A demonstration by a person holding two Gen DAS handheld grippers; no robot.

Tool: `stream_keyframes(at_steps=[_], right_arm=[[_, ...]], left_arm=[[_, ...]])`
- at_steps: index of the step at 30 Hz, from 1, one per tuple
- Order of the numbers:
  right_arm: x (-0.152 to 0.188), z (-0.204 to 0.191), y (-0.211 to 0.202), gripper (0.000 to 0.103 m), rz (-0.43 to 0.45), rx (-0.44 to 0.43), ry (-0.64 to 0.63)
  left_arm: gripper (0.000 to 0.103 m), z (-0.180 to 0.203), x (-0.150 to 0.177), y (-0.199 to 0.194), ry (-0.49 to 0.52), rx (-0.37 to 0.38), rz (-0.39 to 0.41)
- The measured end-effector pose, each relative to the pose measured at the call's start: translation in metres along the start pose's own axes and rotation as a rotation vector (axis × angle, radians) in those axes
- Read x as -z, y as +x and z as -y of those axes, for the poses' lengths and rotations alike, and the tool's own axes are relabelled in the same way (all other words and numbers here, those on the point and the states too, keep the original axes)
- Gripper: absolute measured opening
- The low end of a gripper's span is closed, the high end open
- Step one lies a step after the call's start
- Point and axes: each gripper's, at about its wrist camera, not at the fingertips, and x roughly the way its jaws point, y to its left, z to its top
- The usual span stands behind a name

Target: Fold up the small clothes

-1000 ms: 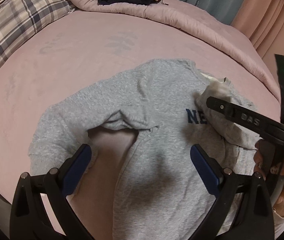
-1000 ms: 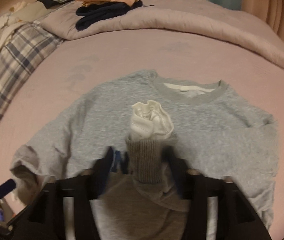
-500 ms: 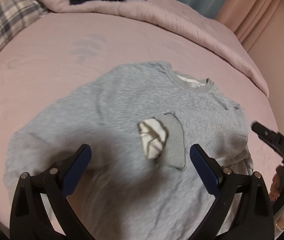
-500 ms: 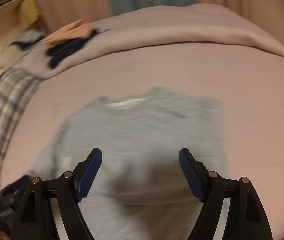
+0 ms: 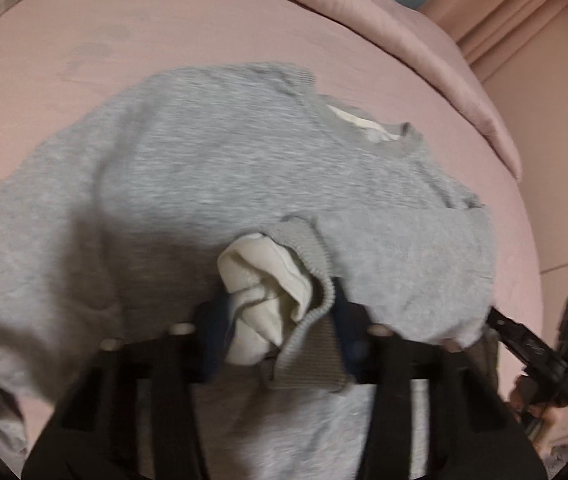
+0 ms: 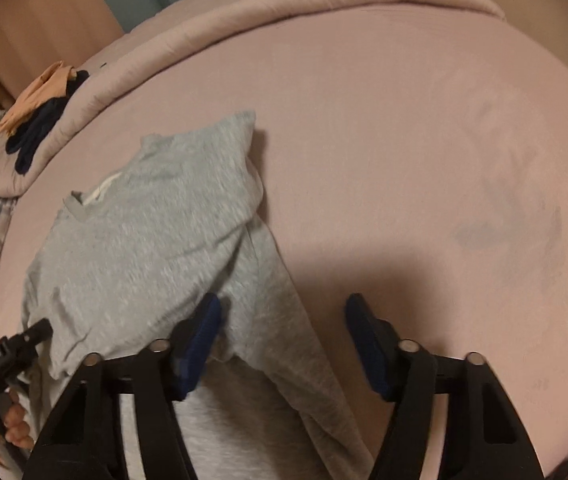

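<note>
One cuff (image 5: 308, 280) is pinched in your left gripper (image 5: 280, 320); right gripper (image 6: 284, 344) gapes empty. Tug hard and the sweatshirt (image 5: 212, 184) could bunch, spoiling the fold.

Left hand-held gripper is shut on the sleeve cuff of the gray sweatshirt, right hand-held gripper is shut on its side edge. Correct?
Not quite. The left hand-held gripper is shut on the sleeve cuff of the gray sweatshirt, as the left wrist view shows. But the right hand-held gripper is open: the right wrist view shows its jaws spread wide, gripping nothing, over the sweatshirt's edge and the pink bedsheet.
</note>
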Motion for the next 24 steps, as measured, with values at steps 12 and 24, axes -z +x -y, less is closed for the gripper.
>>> stream_keyframes(at_steps=[12,24], right_arm=[[0.003,-0.012,-0.012,0.011,0.052,-0.027,-0.032],[0.008,-0.008,-0.002,0.011,0.037,0.009,-0.035]], left_arm=[[0.020,0.028,-0.013,-0.032,0.153,-0.114,0.166],[0.029,-0.007,-0.009,0.005,0.097,-0.194,0.084]])
